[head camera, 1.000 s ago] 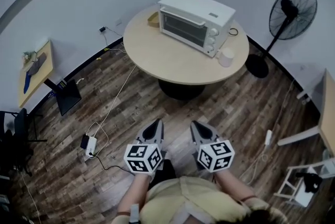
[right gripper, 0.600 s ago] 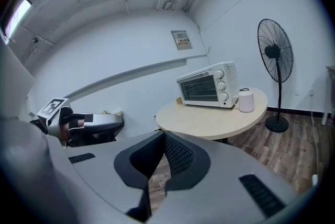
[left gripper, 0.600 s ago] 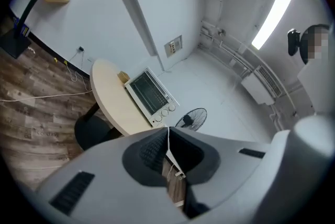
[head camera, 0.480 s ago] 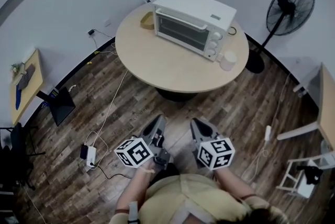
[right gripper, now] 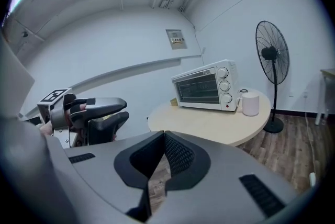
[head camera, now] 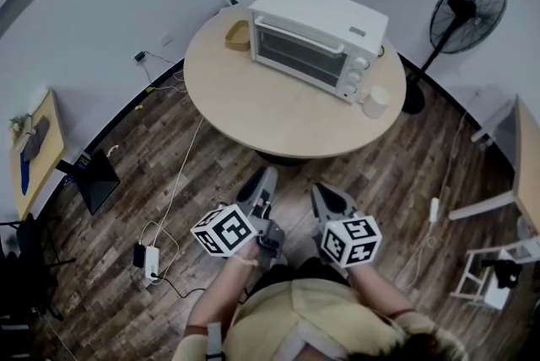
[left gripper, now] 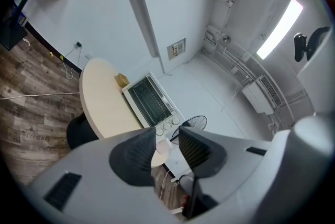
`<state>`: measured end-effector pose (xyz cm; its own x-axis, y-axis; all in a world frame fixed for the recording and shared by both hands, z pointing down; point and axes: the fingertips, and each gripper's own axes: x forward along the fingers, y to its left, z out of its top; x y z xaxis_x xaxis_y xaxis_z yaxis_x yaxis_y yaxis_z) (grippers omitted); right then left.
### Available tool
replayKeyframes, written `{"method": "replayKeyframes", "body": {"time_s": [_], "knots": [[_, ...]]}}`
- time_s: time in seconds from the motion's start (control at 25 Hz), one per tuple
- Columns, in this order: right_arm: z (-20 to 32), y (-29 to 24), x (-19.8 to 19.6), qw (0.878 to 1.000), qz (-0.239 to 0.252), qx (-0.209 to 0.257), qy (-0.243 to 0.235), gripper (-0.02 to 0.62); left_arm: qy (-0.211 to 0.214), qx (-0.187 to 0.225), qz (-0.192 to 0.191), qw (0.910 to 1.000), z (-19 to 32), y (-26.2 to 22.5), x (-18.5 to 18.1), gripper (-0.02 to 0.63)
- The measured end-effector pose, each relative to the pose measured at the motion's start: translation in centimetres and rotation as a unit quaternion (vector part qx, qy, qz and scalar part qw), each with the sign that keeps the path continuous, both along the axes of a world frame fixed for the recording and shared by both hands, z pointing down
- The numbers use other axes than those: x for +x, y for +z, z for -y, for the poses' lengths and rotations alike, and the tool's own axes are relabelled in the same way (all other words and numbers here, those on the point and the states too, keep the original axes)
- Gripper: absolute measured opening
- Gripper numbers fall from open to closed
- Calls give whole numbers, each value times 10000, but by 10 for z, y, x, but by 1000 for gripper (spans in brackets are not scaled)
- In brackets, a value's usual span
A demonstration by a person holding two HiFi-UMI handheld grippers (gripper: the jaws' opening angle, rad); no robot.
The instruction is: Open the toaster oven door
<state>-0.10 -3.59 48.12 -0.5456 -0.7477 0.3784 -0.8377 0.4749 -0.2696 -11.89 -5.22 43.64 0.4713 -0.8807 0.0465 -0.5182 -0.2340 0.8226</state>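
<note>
A white toaster oven [head camera: 316, 35] stands at the back of a round beige table [head camera: 261, 110], its glass door closed. Both grippers hang low over the wood floor, well short of the table. My left gripper [head camera: 261, 186] is rolled onto its side, and its jaws are opening with nothing between them. In the left gripper view the left gripper [left gripper: 167, 147] shows a clear gap, with the oven [left gripper: 149, 102] far beyond. My right gripper [head camera: 325, 199] points at the table; in the right gripper view the right gripper [right gripper: 163, 139] is shut and empty, facing the oven [right gripper: 204, 87].
A white mug [head camera: 375, 102] stands by the oven's knob side, a small yellow dish [head camera: 238, 35] at its other end. A black pedestal fan [head camera: 464, 9] is right of the table. Cables and a power strip [head camera: 152, 260] lie on the floor at left.
The left gripper has rolled onto its side and its jaws have parted. The view has shifted slightly toward the table; the right gripper has barely moved.
</note>
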Motion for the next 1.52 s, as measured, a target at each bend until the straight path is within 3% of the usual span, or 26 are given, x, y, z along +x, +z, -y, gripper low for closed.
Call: {"method": "replayKeyframes", "body": {"time_s": [0.44,0.84,1.52], "knots": [[27,6,6,9995,-244,-82,163,3,-150,135,-567,9982,62,-21,4,158],[103,-3,12,9999,-94,84,99,3,-269,23,-578,9980,142,-22,2,160],[206,-8,33,9995,-87,130,-272,3,-389,76,-632,9972,271,-47,35,160]]}}
